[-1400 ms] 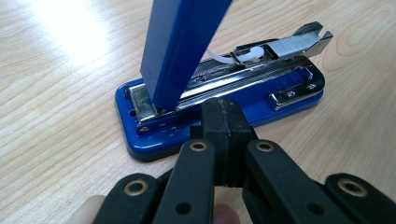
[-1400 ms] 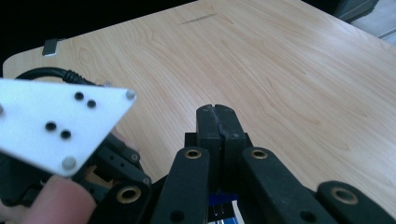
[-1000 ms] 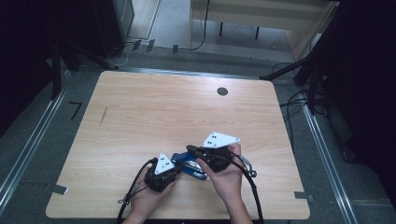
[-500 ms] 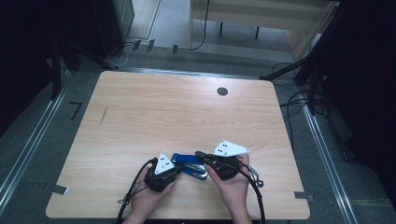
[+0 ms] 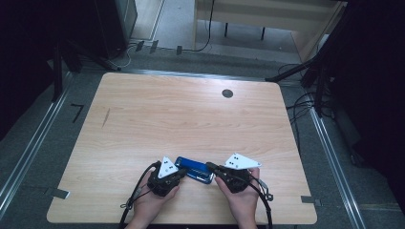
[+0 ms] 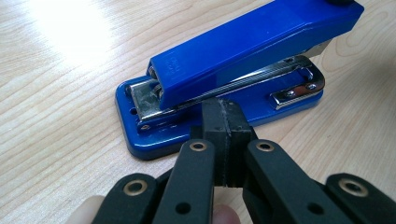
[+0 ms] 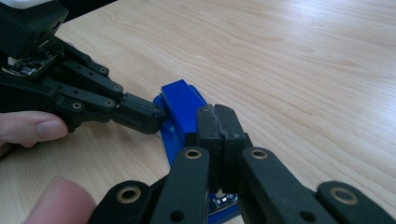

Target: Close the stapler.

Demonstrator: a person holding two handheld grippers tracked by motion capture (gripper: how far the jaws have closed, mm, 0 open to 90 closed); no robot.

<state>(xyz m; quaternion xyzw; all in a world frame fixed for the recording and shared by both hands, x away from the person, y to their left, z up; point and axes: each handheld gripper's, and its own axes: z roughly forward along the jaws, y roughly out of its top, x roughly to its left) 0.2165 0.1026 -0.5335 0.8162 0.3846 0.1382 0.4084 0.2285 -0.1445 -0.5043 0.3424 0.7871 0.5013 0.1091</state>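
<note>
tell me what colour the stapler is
Blue, with silver metal parts inside; the stapler shows best in the left gripper view.

1. We see the stapler [image 6: 243, 51]: bright blue top and base, with silver metal in between.
2. We note the left gripper [image 6: 223, 140]: matte black fingers with small brass-coloured rivets. Its top plate is white with dark dots in the high view.
3. We note the right gripper [image 7: 218, 135]: also black with brass-coloured rivets, and a white dotted plate on top.
4. We see the surface [image 5: 191, 119]: pale wood with fine grain streaks, one dark round spot [image 5: 228, 93] near the far edge and a short dark mark at the left.
5. We see grey floor [image 5: 28, 143] around it, with black cables.
</note>
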